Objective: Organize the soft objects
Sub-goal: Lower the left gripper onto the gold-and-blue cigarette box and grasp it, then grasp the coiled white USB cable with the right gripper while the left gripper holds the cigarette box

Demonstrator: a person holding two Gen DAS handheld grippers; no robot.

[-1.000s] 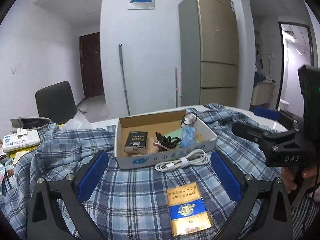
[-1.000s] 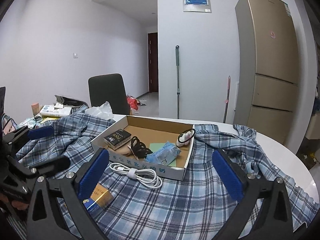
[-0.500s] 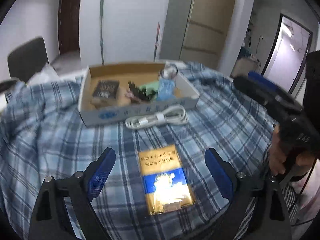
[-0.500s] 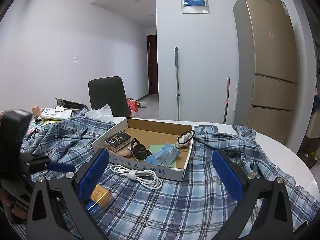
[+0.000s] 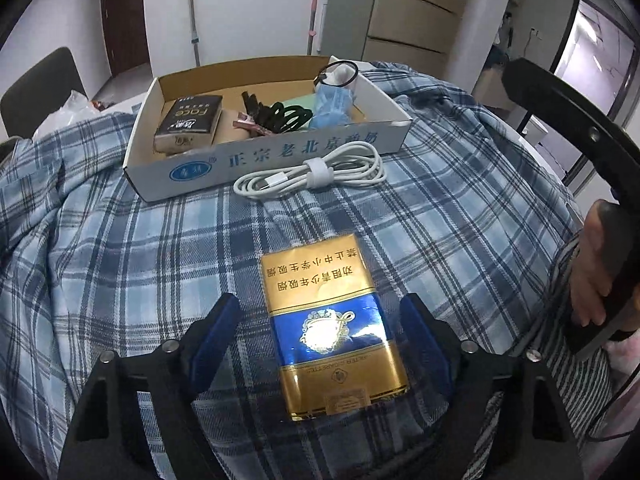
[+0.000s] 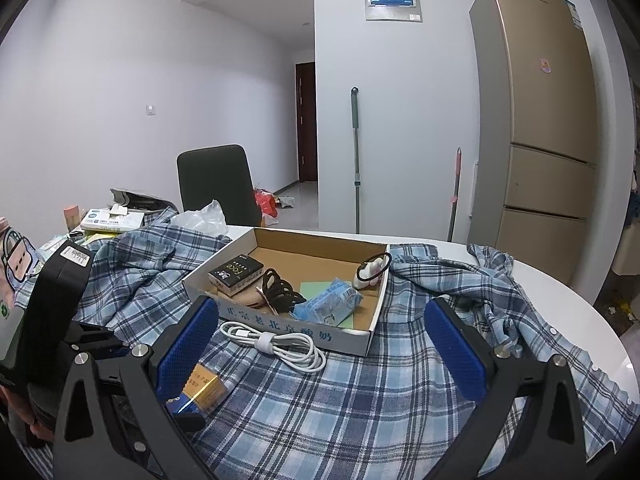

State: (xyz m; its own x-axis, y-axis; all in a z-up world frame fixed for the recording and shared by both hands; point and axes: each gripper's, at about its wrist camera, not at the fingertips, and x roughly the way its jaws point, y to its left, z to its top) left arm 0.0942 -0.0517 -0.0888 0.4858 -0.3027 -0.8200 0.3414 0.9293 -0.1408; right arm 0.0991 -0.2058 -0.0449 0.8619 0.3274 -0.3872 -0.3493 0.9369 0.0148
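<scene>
A gold and blue cigarette pack (image 5: 331,328) lies on the blue plaid shirt (image 5: 120,240) that covers the table. My left gripper (image 5: 320,320) is open, low over the cloth, with a blue pad on each side of the pack. The pack also shows in the right wrist view (image 6: 202,390). My right gripper (image 6: 322,344) is open and empty, held above the shirt (image 6: 360,400) in front of the cardboard box (image 6: 352,338). The box (image 5: 192,168) holds a dark tissue pack (image 5: 190,120), black hair ties (image 5: 286,116) and a blue packet (image 5: 332,106).
A coiled white cable (image 5: 316,174) lies just in front of the box. A black chair (image 6: 216,180) stands behind the table. Books and clutter (image 6: 108,220) sit at the far left. A tall fridge (image 6: 540,128) stands at the right.
My left gripper has tipped down and moved forward until its pads flank the cigarette pack. My right gripper has stayed nearly still.
</scene>
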